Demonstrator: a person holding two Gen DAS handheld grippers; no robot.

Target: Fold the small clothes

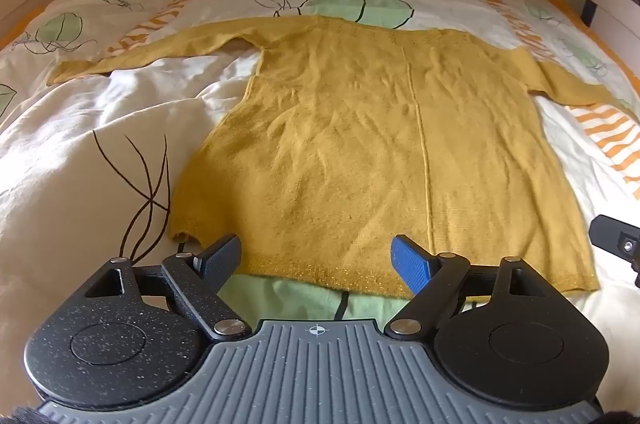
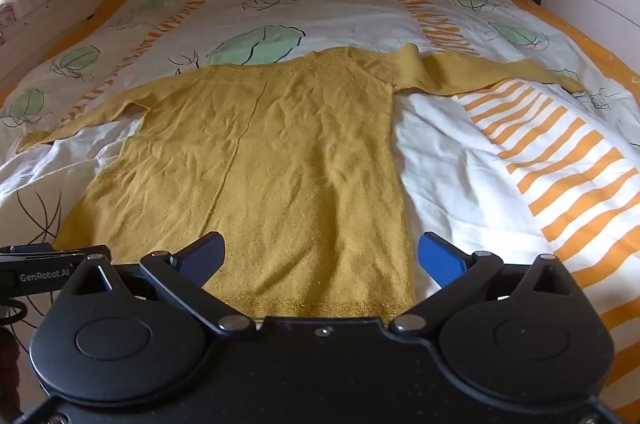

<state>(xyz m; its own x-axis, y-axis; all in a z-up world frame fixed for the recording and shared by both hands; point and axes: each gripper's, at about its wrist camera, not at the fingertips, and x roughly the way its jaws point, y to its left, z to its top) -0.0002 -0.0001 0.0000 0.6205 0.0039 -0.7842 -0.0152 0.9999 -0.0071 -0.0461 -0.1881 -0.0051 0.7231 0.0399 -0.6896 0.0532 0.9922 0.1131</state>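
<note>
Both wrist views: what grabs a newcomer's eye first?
A mustard-yellow knit sweater lies flat mid-bed, sleeves spread, hem nearest the cameras. Under it, a white duvet with green leaf prints and orange stripes. Left gripper and right gripper hover open over the hem, holding nothing.

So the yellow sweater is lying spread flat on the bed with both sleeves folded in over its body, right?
Not quite. The yellow sweater does lie spread flat on the bed, but both sleeves are stretched out to the sides, not folded in. The right wrist view shows each sleeve reaching outward across the bedding.
</note>
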